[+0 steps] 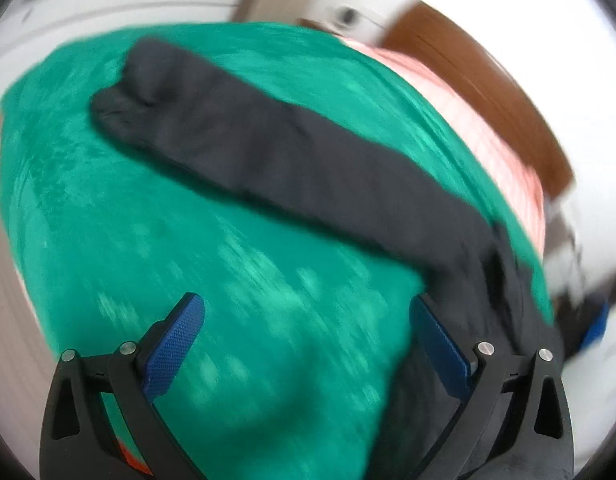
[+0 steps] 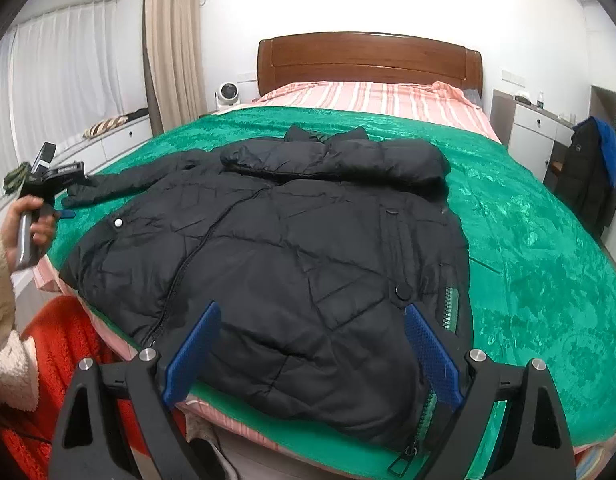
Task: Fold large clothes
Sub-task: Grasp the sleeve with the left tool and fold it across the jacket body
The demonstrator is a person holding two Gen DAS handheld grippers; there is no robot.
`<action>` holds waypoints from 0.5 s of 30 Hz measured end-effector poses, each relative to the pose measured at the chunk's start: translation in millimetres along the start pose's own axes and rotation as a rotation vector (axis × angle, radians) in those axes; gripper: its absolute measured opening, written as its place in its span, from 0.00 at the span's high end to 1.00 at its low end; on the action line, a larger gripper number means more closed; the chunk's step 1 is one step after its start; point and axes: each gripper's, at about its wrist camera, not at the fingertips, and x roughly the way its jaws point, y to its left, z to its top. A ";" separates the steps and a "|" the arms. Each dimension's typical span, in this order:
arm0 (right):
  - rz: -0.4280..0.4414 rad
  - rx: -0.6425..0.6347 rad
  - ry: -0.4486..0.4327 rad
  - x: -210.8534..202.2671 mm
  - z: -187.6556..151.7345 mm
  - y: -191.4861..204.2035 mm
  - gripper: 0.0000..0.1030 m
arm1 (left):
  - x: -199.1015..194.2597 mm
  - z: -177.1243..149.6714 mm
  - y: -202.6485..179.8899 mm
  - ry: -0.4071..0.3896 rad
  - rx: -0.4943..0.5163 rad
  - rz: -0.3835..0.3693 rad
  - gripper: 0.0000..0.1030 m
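From my seat at the controls, I read the fold as barely begun. The black puffer jacket (image 2: 267,240) lies front-up and spread flat on the green bedspread (image 2: 528,240), collar toward twelve o'clock near the headboard (image 2: 368,56), hem toward six at the foot of the bed; one sleeve (image 2: 332,160) is already laid across the chest just below the collar, while the other sleeve (image 1: 235,136) stretches straight out toward nine o'clock, unfolded.

My right gripper (image 2: 312,356) hovers over the hem with its blue pads spread wide and nothing between them; my left gripper (image 1: 308,344) is likewise released, pads well apart over bare green cloth, the outstretched sleeve running from eleven o'clock to four in its view (that view is badly smeared, so I cannot say whether the right-hand pad brushes the fabric). In the right wrist view the left hand (image 2: 31,232) sits at nine o'clock, just beside the sleeve's cuff.

What I judge remains: bring that sleeve in across the body, then fold the body over itself; the padding is bulky and will likely spring back.
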 end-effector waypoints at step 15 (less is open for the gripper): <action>0.010 -0.065 0.027 -0.6 -3.5 23.0 0.11 | 2.2 127.7 -36.1 -0.201 0.072 0.151 0.96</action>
